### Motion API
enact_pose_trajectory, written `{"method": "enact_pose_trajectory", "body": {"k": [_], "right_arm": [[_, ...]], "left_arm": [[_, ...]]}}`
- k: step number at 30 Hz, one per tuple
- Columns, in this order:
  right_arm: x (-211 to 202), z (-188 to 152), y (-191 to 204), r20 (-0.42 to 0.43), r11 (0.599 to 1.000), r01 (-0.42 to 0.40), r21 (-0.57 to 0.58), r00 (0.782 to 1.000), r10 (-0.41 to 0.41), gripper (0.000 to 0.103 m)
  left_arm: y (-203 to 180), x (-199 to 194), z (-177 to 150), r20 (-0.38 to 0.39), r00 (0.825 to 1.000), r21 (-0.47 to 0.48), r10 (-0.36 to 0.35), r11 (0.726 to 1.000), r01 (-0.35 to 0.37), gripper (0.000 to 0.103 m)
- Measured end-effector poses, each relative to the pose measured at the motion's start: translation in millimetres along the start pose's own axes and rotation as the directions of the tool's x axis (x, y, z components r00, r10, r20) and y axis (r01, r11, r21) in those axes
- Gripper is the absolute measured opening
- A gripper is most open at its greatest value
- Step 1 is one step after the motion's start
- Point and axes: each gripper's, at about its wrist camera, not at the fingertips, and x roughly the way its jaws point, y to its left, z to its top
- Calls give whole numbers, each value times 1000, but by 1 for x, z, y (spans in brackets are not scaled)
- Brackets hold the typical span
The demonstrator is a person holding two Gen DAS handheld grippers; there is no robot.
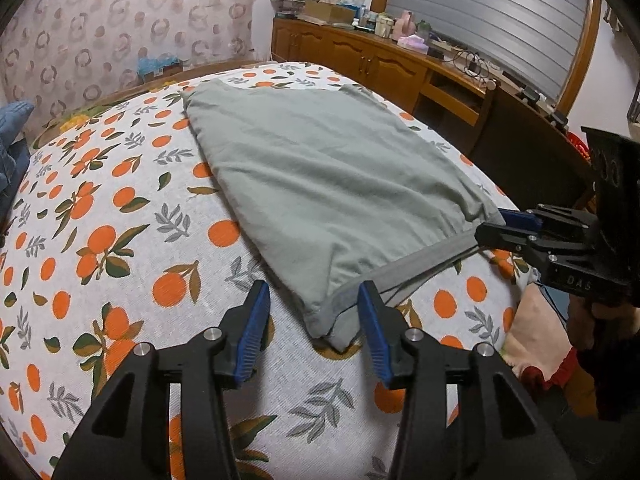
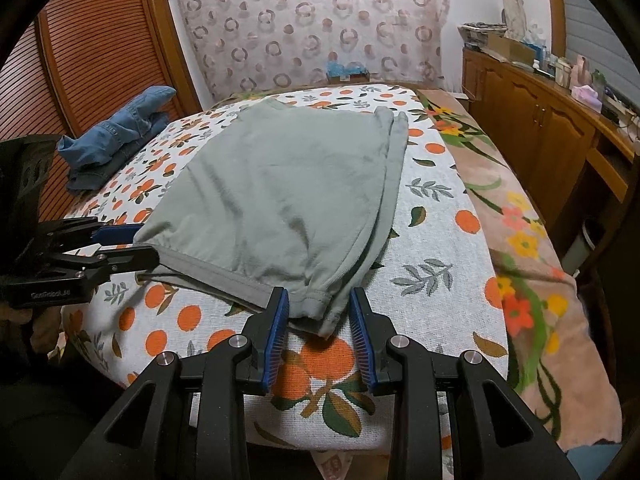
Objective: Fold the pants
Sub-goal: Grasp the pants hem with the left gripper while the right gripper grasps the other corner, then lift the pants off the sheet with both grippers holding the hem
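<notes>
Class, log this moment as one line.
pants: flat on bed | left tool: open, astride waistband corner | right tool: open, astride other corner

I'm working over a bed [image 2: 440, 240] covered by a white cloth [image 1: 120, 240] printed with oranges and leaves. The grey-green pants [image 1: 320, 168] lie flat on it, folded, waistband toward me. At the bed's far left sits 1 bundle of blue denim [image 2: 116, 132]. Along the right side a pink flowered blanket [image 2: 520, 220] shows beneath the cloth.
</notes>
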Motion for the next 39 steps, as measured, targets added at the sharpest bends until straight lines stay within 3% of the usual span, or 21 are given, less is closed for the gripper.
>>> {"method": "enact_pose_trajectory", "body": {"k": [10, 17, 22, 27, 34, 39], "right_arm": [[3, 0, 1, 8, 998, -55, 7, 998, 55, 11], [3, -2, 1, 21, 998, -63, 20, 998, 63, 10], [3, -3, 1, 22, 998, -64, 19, 998, 63, 10], [1, 0, 1, 39, 997, -77, 21, 996, 76, 9], [-26, 21, 9, 117, 997, -77, -26, 990, 80, 8], [-56, 49, 19, 209, 995, -68, -79, 974, 83, 8]], "left_arm": [[-2, 1, 1, 16, 1000, -13, -9, 1000, 9, 47], [-3, -1, -2, 13, 996, -59, -89, 994, 90, 46], [0, 1, -2, 12, 997, -77, -76, 994, 77, 22], [0, -1, -1, 15, 996, -77, -90, 993, 91, 7], [-8, -44, 22, 124, 986, -35, -109, 993, 114, 6], [-8, -91, 47, 236, 967, -10, -99, 995, 104, 6]]}}
